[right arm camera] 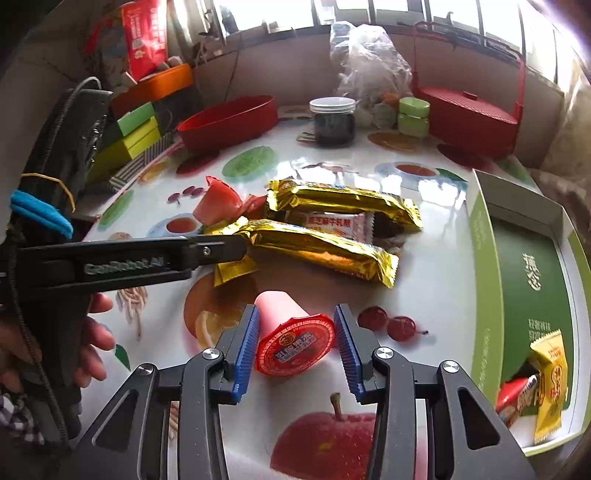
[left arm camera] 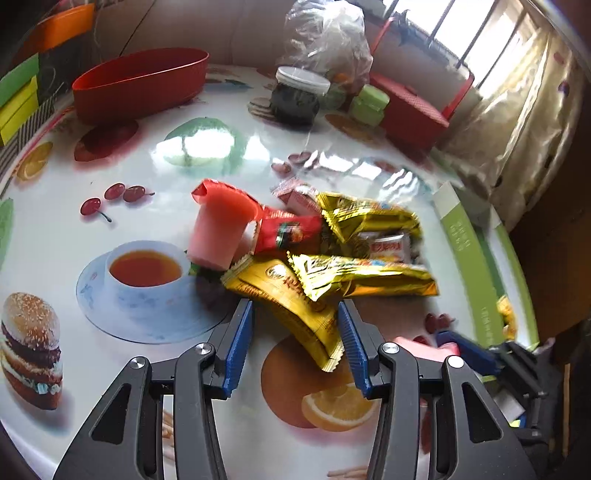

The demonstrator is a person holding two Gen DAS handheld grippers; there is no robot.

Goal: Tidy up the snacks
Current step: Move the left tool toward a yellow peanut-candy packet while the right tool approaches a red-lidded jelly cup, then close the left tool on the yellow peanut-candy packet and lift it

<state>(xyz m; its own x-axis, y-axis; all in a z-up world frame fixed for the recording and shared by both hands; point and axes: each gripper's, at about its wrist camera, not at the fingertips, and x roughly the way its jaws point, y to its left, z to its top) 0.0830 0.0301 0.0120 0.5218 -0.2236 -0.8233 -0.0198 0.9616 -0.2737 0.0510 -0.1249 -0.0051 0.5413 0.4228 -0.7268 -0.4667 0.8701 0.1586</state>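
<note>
Left wrist view shows my left gripper [left arm camera: 295,328] with jaws spread wide, straddling one end of a gold snack bar wrapper [left arm camera: 295,306] without pinching it. Behind it lies the snack pile: two more gold bars [left arm camera: 365,277], a white nougat packet [left arm camera: 388,245], a red packet [left arm camera: 291,230] and a tipped pink jelly cup [left arm camera: 218,236]. All rest on a glossy white tabletop [left arm camera: 55,243] printed with fruit, a burger and a teacup. At upper left sits a red oval bowl [left arm camera: 140,85]; at top centre a dark jar with a white lid [left arm camera: 299,96] and a clear plastic bag [left arm camera: 328,37]; a barred window [left arm camera: 472,33] and curtain fill the upper right.

In the right wrist view my right gripper [right arm camera: 293,343] has jaws apart on either side of another pink jelly cup [right arm camera: 291,343] lying on its side, red foil lid toward the camera; whether the pads touch it I cannot tell. A green open box [right arm camera: 491,280] at right holds a yellow packet [right arm camera: 552,373].
</note>
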